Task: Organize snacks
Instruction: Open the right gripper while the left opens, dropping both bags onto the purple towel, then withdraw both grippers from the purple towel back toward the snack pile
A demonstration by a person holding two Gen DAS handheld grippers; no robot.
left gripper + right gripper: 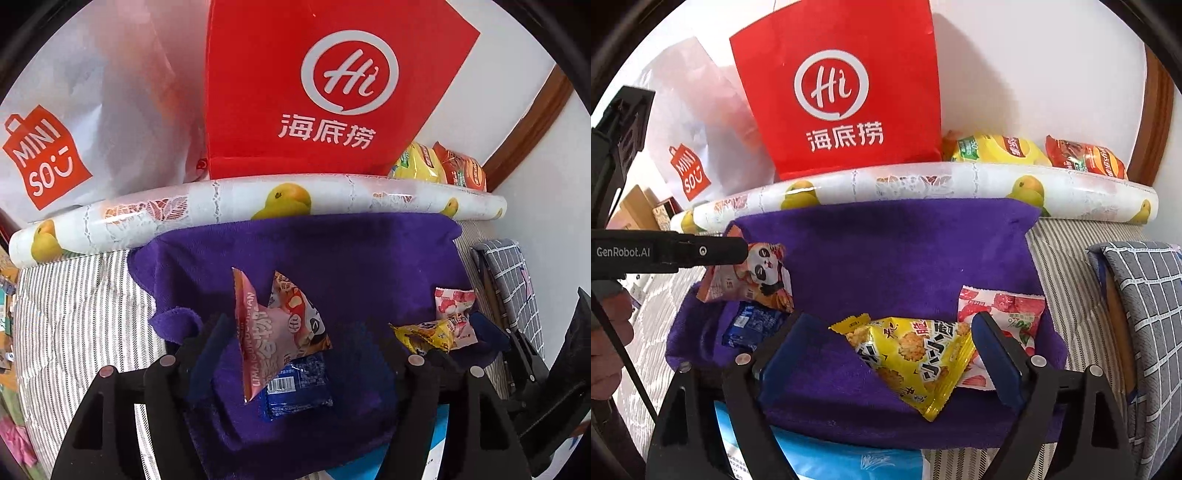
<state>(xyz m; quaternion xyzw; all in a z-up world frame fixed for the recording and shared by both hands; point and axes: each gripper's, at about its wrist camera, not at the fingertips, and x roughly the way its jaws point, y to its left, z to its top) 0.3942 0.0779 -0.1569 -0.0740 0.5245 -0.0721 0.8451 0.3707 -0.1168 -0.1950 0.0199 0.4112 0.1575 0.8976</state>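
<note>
A purple towel [332, 251] [894, 243] carries the snacks. My left gripper [317, 336] has its jaws wide apart, and a pink panda snack packet [273, 328] [757, 273] sits against its left finger [218, 336], raised over a blue packet [295, 384] [753, 325]; whether it is gripped is unclear. My right gripper [890, 332] is open around a yellow rice-cracker packet [916, 354] [428, 332], which rests on a pink lychee packet [1008, 314] [452, 299].
A red Haidilao bag [295, 85] [842, 92] and a white Miniso bag [74, 129] [694, 129] stand behind a rolled fruit-print sheet [258, 203] [923, 181]. Yellow [993, 149] and red [1086, 157] bags lie back right. A grey checked cushion [1145, 314] is right.
</note>
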